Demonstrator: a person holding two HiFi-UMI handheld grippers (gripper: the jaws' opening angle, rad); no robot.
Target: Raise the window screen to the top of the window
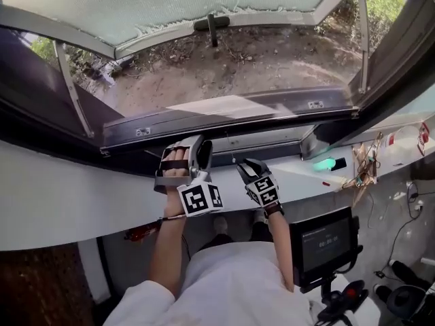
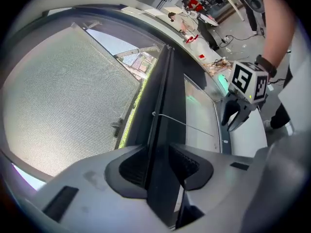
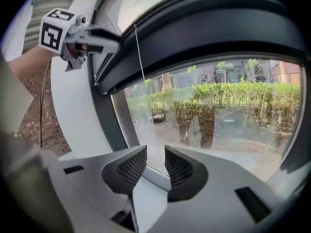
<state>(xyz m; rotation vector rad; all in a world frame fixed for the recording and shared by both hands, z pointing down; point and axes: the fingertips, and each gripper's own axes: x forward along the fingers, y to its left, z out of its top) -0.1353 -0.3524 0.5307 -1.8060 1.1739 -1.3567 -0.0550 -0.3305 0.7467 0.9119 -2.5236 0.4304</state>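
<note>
Window screen (image 1: 170, 2) sits far and high in the opening. Its lower edge carries a dark handle (image 1: 211, 24), well apart from both grippers. Under that edge the opening shows dirt ground outside.

Left gripper (image 1: 190, 149) is at the dark bottom frame rail (image 2: 163, 106), near the white sill (image 1: 81, 195). In the left gripper view its jaws stand wide apart with the rail running through the gap between the pads. No clear clamp on it; can't tell if a pad brushes it.

Right gripper (image 1: 249, 170) is just right of the left one, over the same sill. Its jaws are apart and hold nothing; a white sill edge lies below the gap, and the window glass (image 3: 218, 110) is beyond.

A person's bare forearms lead in from the near side. A small monitor (image 1: 326, 240) stands at near right, and a green light (image 1: 327, 163) glows on the sill at right.
</note>
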